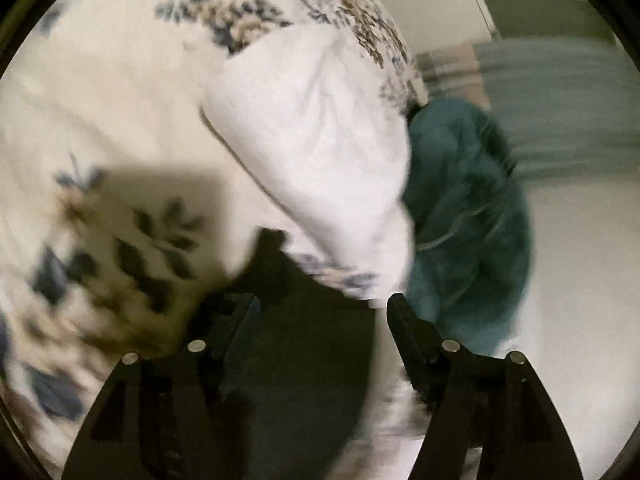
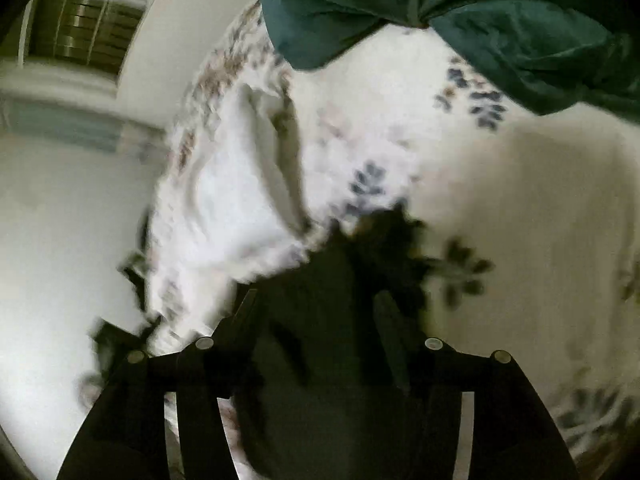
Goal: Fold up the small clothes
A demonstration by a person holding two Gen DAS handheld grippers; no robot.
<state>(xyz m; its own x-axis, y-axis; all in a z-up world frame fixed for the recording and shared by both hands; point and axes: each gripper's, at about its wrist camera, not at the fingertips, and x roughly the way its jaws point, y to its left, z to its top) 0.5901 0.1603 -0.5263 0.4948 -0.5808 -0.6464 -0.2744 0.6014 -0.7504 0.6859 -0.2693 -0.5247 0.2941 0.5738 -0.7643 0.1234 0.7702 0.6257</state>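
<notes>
A white garment with a blue and brown leaf print (image 1: 112, 112) fills most of the left wrist view, with a plain white fold (image 1: 316, 136) turned over on it. It also shows in the right wrist view (image 2: 400, 128), with the white fold (image 2: 236, 192) at the left. My left gripper (image 1: 322, 304) is open, its fingers just above the floral cloth's near edge. My right gripper (image 2: 316, 300) is open over the floral cloth, its fingers in deep shadow. Both views are blurred by motion.
A dark teal garment (image 1: 468, 216) lies bunched to the right of the floral one; in the right wrist view it (image 2: 460, 16) lies along the top. A white surface (image 2: 60, 248) lies under the clothes. A window with blinds (image 2: 80, 32) is far left.
</notes>
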